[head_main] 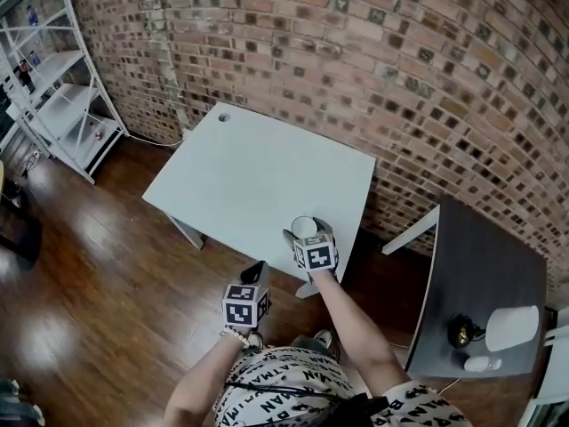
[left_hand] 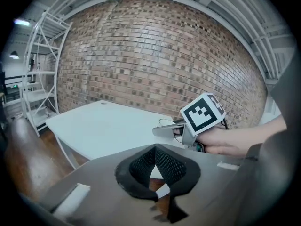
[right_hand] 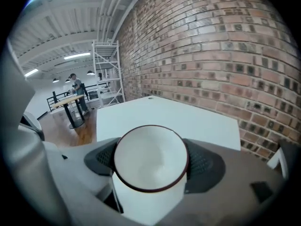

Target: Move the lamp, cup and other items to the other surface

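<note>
A white cup with a dark red rim [right_hand: 150, 159] sits between the pads of my right gripper [right_hand: 150, 163], which is shut on it. In the head view the cup [head_main: 304, 227] hangs over the near edge of the white table [head_main: 240, 176]. My left gripper [head_main: 255, 272] is over the wooden floor just in front of that table, its pads [left_hand: 165, 166] meeting at the tips with nothing between them. From there I see the right gripper [left_hand: 170, 130] to the right. A lamp [head_main: 493, 329] with a black base and white shade lies on the dark table [head_main: 480, 265] at the right.
A small white item [head_main: 477, 363] lies beside the lamp. A brick wall [head_main: 400, 52] runs behind both tables. A white shelf rack [head_main: 53, 105] stands at the far left. A narrow gap of floor separates the two tables. A person [right_hand: 75, 86] stands far off by a round table.
</note>
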